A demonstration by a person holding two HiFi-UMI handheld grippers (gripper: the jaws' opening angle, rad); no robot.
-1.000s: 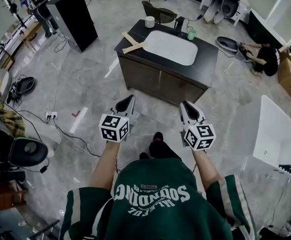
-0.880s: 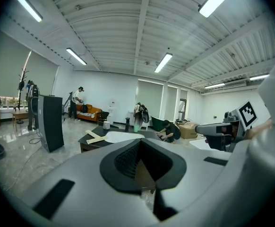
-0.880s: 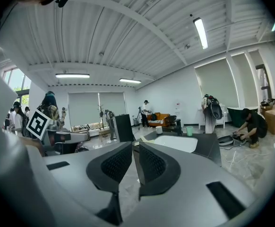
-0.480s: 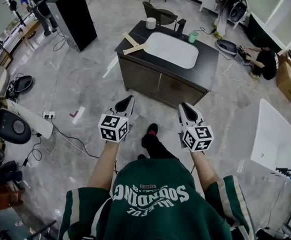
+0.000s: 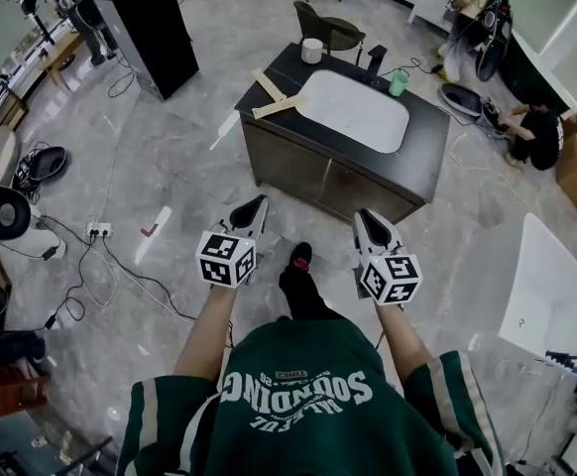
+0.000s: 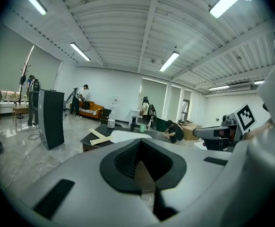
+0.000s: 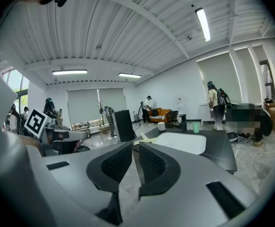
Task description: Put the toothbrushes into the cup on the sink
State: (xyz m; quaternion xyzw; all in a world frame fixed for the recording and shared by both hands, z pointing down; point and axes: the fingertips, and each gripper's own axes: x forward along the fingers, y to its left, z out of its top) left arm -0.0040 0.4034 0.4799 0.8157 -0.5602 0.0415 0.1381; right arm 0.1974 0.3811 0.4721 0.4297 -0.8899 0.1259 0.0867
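both tools are empty with their jaws together: the left tool (image 5: 252,209) and the right tool (image 5: 371,222) are held side by side, aimed at the dark cabinet-top surface (image 5: 429,157) with its white oval basin (image 5: 353,112), well apart from it. two pale, long flat toothbrushes (image 5: 274,95) lie crossed at the surface's left end. a white cup (image 5: 311,51) and a small green cup (image 5: 398,83) stand along the back edge, either side of the black tap (image 5: 376,59). this looks like the approach step, nothing picked up yet. next: get within reach, part one tool's jaws and close on a toothbrush. which cup is meant i cannot tell.
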